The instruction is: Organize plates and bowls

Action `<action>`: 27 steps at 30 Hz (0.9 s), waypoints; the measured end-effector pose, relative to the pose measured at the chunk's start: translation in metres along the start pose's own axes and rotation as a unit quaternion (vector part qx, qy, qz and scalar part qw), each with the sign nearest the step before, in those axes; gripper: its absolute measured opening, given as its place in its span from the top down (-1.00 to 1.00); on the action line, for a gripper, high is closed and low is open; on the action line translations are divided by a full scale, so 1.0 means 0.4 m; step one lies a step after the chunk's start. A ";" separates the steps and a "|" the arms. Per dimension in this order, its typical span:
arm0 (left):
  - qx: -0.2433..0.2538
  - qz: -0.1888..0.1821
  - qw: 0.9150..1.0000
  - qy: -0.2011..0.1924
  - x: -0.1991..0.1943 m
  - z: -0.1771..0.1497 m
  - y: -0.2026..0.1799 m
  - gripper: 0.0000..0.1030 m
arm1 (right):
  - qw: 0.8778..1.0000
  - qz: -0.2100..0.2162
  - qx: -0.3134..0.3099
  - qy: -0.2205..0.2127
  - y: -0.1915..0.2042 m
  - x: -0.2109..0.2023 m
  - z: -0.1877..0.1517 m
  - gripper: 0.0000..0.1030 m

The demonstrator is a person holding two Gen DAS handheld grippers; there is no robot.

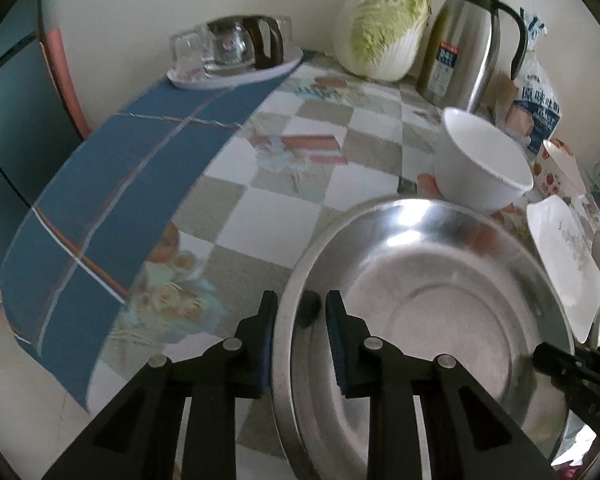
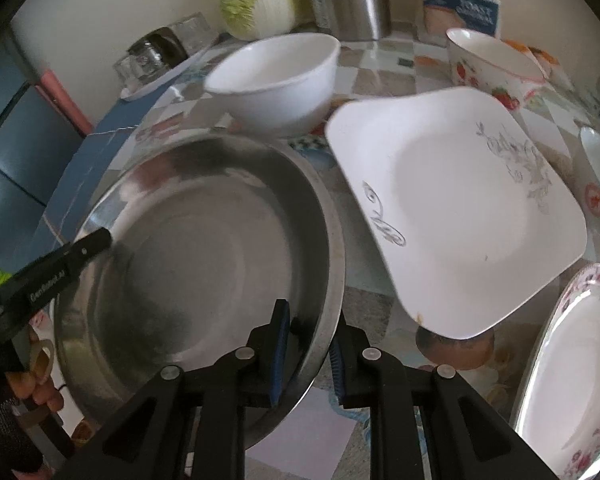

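A wide steel basin (image 1: pixel 440 300) (image 2: pixel 200 260) is gripped at two opposite sides. My left gripper (image 1: pixel 300 312) is shut on its left rim, one finger outside and one inside. My right gripper (image 2: pixel 310 332) is shut on the right rim the same way. Each gripper shows in the other's view, the right gripper (image 1: pixel 572 364) and the left gripper (image 2: pixel 80 248). Behind the basin stands a plain white bowl (image 1: pixel 480 160) (image 2: pixel 276 76). A square white plate (image 2: pixel 460 216) lies tilted to the right, beside a strawberry-print bowl (image 2: pixel 488 64) and a floral round plate (image 2: pixel 572 360).
At the back against the wall are a cabbage (image 1: pixel 384 28), a steel jug (image 1: pixel 468 40), a bread bag (image 1: pixel 536 100) and a tray of glassware (image 1: pixel 236 52). The blue-bordered tablecloth (image 1: pixel 120 184) drops off the table's left edge. A white dish with a red mark (image 2: pixel 596 176) sits far right.
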State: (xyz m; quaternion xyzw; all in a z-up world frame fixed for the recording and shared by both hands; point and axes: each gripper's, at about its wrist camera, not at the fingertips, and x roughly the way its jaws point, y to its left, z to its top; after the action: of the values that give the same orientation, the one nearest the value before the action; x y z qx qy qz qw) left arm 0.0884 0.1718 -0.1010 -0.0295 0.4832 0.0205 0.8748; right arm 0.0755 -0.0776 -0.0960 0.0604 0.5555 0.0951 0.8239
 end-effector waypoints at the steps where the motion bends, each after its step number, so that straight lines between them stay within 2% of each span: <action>1: -0.002 0.001 1.000 -0.001 -0.009 0.002 0.003 0.51 | 1.000 0.006 -0.002 -0.002 0.004 -0.007 0.001 0.61; 14: 0.021 0.021 0.998 -0.050 -0.181 0.061 -0.042 0.51 | 0.998 0.044 0.003 -0.049 -0.004 -0.104 0.016 0.61; 20: 0.042 0.029 0.996 -0.075 -0.247 0.115 -0.106 0.51 | 0.994 0.055 0.026 -0.092 -0.042 -0.178 0.044 0.61; 27: 0.070 0.022 0.993 -0.093 -0.287 0.176 -0.222 0.51 | 0.986 0.066 0.069 -0.138 -0.133 -0.264 0.065 0.61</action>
State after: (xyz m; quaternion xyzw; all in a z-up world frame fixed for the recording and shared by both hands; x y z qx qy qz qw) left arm 0.0925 0.0873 0.0364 0.0445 0.4006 0.0082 0.9151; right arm 0.0660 -0.1531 -0.0018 0.1656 0.4366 0.1013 0.8785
